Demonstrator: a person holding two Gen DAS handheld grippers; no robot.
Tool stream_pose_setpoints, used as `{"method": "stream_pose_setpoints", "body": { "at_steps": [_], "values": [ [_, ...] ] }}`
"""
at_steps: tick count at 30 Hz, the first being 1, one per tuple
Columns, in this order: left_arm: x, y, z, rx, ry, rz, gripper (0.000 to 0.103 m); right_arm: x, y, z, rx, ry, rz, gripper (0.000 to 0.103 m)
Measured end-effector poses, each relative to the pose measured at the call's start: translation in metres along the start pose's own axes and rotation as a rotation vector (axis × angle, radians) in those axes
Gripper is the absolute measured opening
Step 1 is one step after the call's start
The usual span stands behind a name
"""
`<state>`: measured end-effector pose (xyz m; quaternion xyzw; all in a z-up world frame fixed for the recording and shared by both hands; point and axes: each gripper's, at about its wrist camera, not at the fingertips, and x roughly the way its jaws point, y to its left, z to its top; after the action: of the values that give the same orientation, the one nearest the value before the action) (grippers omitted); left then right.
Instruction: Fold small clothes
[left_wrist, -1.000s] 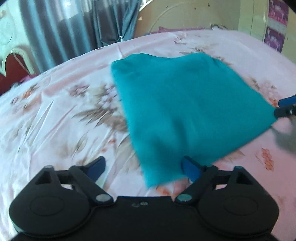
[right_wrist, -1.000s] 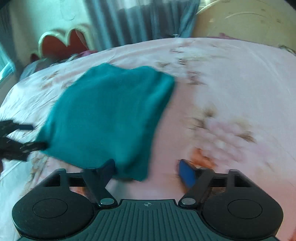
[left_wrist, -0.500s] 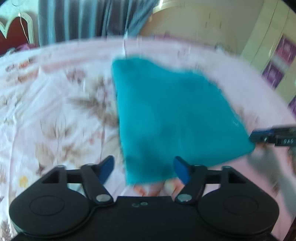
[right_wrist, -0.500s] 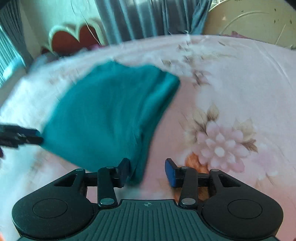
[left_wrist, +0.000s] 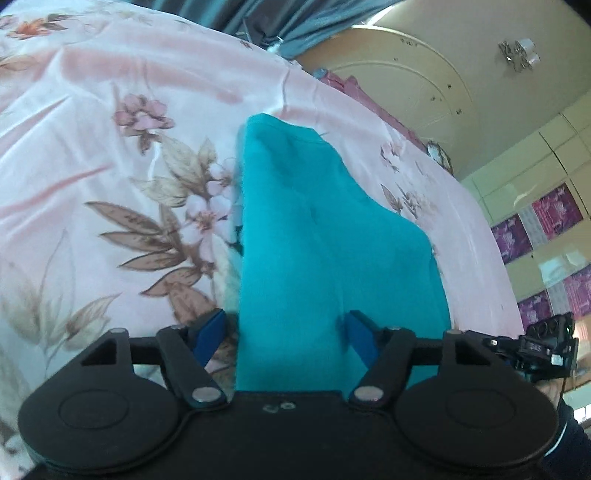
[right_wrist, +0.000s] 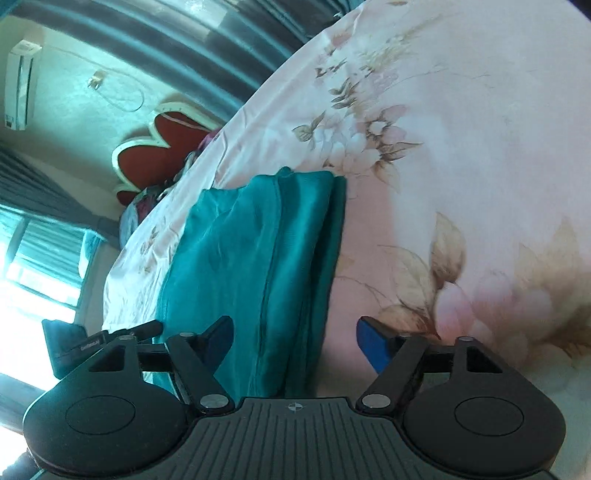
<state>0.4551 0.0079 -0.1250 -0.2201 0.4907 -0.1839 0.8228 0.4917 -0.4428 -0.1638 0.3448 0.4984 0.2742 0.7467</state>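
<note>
A soft teal knit garment (left_wrist: 332, 236), already doubled over, is seen lying on the pink floral bedsheet (left_wrist: 110, 155) of the bed. The left tool (left_wrist: 286, 334) is spread across its near edge, having just been closing, with cloth between the pads but not pinched. The right tool (right_wrist: 295, 341) is spread too, just reopening, astride the layered edge. Light, limp fabric is expected; all layers should be gripped together at the near corners.

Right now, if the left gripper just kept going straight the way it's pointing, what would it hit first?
Most likely the teal garment. It already lies between the open fingers of the left gripper and stretches ahead along that line on the floral bedsheet. Depth is unclear, so the sheet beneath may come soon after.
</note>
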Motion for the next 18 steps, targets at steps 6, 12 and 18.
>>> {"method": "stream_pose_setpoints", "body": {
  "at_steps": [6,12,18],
  "values": [
    [0.02,-0.019,0.018,0.054,0.068,0.023,0.063,0.032,0.018,0.012,-0.056,0.03,-0.032,0.047],
    [0.029,-0.08,0.009,0.384,0.055,0.247,0.037,0.045,0.055,-0.002,-0.237,0.015,-0.216,0.02],
    [0.008,-0.126,-0.011,0.665,-0.029,0.375,0.024,0.046,0.12,-0.025,-0.426,-0.076,-0.36,0.018]
  ]
}}
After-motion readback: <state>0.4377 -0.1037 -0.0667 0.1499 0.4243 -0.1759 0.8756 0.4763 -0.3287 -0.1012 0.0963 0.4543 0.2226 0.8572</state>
